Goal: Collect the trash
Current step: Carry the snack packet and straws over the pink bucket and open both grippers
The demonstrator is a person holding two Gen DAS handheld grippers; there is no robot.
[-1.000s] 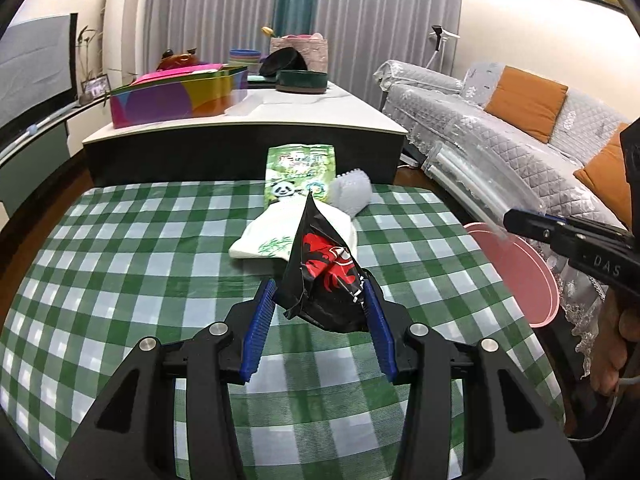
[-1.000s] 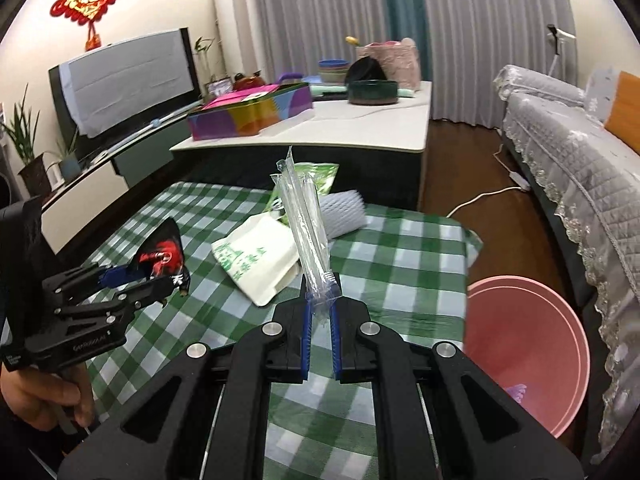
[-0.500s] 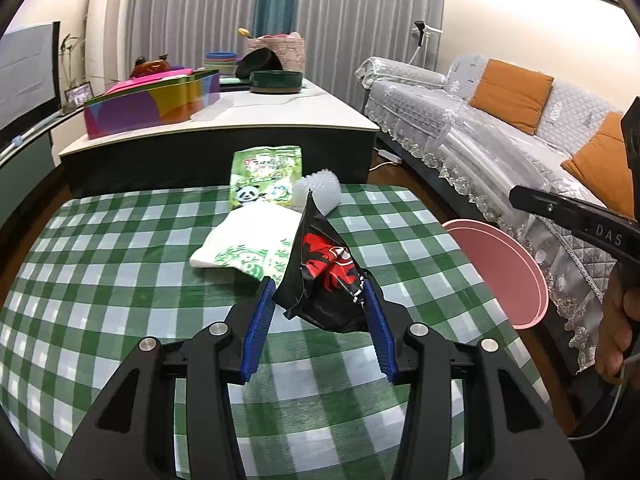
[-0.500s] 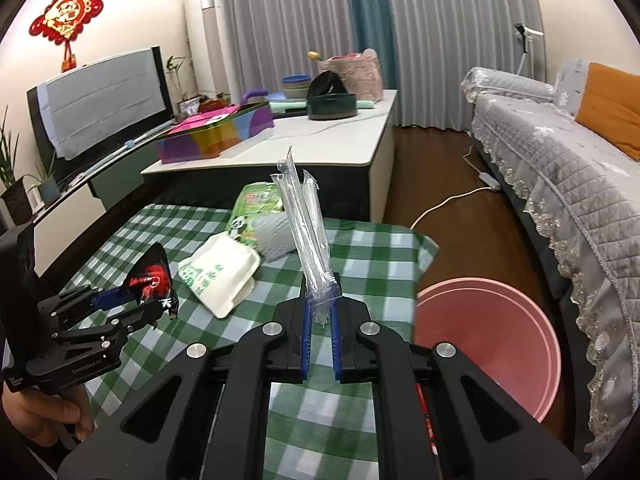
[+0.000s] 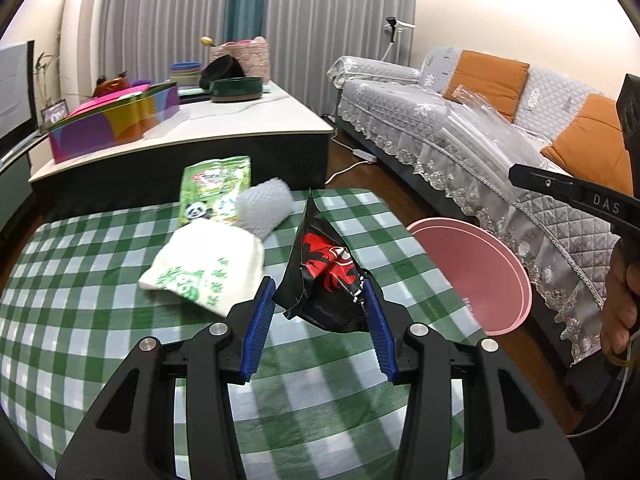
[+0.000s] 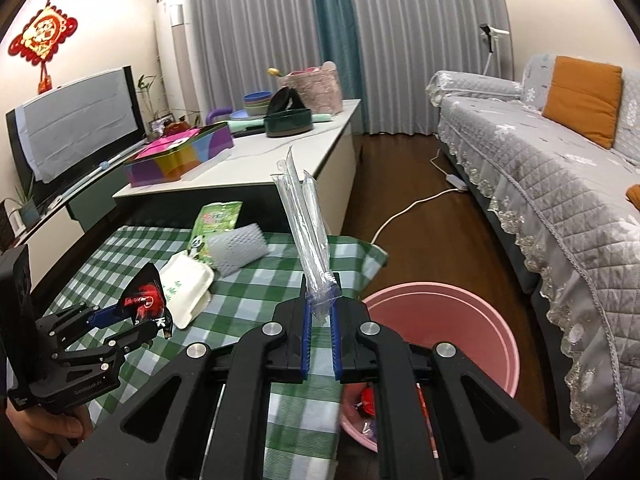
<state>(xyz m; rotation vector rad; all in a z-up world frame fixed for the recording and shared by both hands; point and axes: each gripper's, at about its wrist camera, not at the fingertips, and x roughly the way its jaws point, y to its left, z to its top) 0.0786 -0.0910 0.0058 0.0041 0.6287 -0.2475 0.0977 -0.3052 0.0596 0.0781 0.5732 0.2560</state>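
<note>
— Over the checked tablecloth (image 5: 80, 320), left wrist view: what do you have?

— I have the left gripper (image 5: 320, 312) clamped on a crumpled black-and-red snack wrapper (image 5: 324, 280), lifted clear of the cloth. Beyond it lie a white takeaway box (image 5: 208, 264), a green panda packet (image 5: 212, 192) and a grey foam sleeve (image 5: 264, 204), the three bunched together at the table's far side. The pink bin (image 5: 480, 264) stands on the floor just off the table's right edge. At far right a hand (image 5: 620, 300) carries my other tool.

— And the right wrist view?

— I see the right gripper (image 6: 319, 312) pinched nearly closed on a clear plastic wrapper (image 6: 306, 220), which stands up tilted from the blue pads. It hangs at the table's corner, the pink bin directly beside and below, some scraps already in it. The left gripper with its wrapper shows at lower left, above the cloth.
</note>
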